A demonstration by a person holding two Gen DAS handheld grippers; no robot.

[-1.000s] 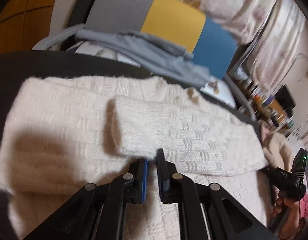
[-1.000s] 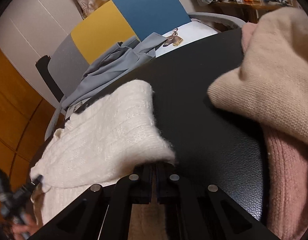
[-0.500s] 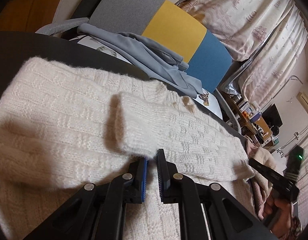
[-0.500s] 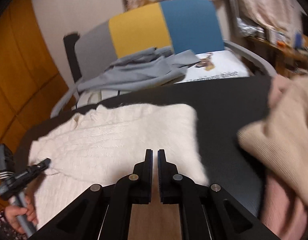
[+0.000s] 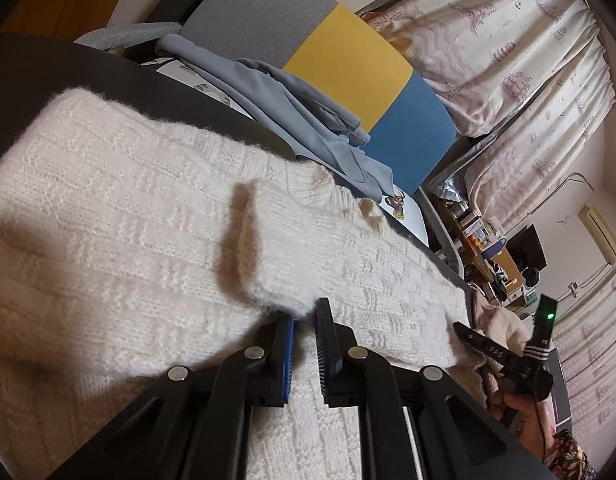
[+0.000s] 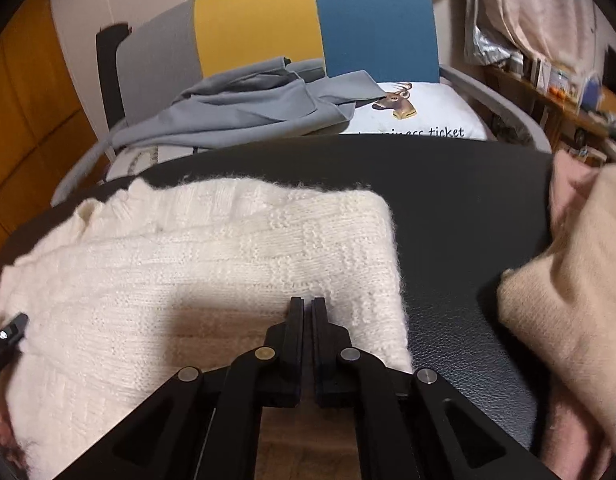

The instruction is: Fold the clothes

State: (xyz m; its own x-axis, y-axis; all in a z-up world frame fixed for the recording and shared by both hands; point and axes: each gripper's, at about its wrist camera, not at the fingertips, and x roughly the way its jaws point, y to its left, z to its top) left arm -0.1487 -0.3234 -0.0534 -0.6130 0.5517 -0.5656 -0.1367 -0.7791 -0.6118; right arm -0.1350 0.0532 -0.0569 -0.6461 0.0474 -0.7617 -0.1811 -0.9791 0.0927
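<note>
Now that the right gripper (image 6: 307, 308) has dropped the sleeve, it is hovering closed and empty over the cream sweater (image 6: 211, 264) on the bench (image 6: 460, 208). Left gripper (image 5: 304, 316) is sitting nearly closed, pinching the folded sleeve cuff (image 5: 283, 264) at 12 o'clock; both sleeves look folded in, body fold likely next.

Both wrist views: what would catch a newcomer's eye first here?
A fluffy cream knit sweater fills the near part of the black table, with one sleeve folded across its body. Behind it stands a chair with a grey, yellow and blue back, a grey garment heaped on its seat. On the table's right side lies a beige sweater over a pink one.
</note>
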